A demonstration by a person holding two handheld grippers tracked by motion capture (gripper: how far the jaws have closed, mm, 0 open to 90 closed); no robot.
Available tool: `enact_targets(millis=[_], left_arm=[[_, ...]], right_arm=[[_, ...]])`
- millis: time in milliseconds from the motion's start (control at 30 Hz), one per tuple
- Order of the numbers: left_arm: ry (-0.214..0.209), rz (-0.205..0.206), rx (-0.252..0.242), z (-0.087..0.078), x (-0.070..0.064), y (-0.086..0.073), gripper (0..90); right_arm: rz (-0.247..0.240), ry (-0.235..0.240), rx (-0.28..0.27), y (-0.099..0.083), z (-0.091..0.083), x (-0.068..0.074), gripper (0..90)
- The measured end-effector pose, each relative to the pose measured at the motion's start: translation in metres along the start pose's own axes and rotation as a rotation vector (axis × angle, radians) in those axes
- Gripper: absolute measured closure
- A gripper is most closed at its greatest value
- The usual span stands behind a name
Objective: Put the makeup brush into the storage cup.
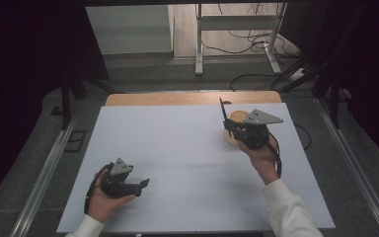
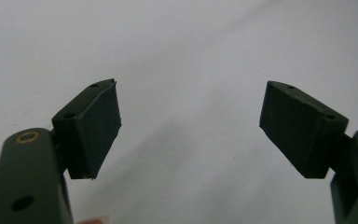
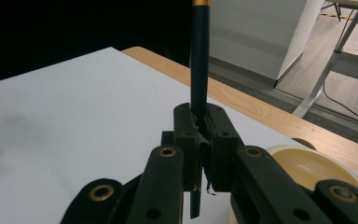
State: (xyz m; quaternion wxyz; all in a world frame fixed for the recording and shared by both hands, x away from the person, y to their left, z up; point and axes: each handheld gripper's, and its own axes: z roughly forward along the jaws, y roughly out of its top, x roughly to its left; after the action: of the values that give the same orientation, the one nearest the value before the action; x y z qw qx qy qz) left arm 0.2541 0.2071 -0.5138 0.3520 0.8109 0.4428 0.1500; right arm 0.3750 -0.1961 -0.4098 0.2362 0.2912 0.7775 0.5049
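Matt white table sheet (image 1: 177, 163) over a wooden edge (image 1: 187, 98); smooth, glossy cream bowl (image 3: 307, 170), perhaps plastic; dark matt stick (image 3: 199, 60).

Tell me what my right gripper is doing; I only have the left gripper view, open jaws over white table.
Observer: The right gripper is shut on a dark stick with a gold band near its top.
Operator: Report how the stick stands.
Observer: Roughly upright, its lower tip poking out below the jaws.
Operator: Name whatever sits near it.
Observer: A cream bowl sits on the table just beside that gripper, near the far right edge.
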Motion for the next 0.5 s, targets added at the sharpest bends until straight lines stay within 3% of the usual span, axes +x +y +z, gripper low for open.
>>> enact_targets(millis=[500], left_arm=[[-0.001,0.001,-0.001,-0.001,-0.001,0.000,20.7]], right_arm=[[0.058,-0.044,-0.020,-0.003,-0.001,-0.019,85.1]])
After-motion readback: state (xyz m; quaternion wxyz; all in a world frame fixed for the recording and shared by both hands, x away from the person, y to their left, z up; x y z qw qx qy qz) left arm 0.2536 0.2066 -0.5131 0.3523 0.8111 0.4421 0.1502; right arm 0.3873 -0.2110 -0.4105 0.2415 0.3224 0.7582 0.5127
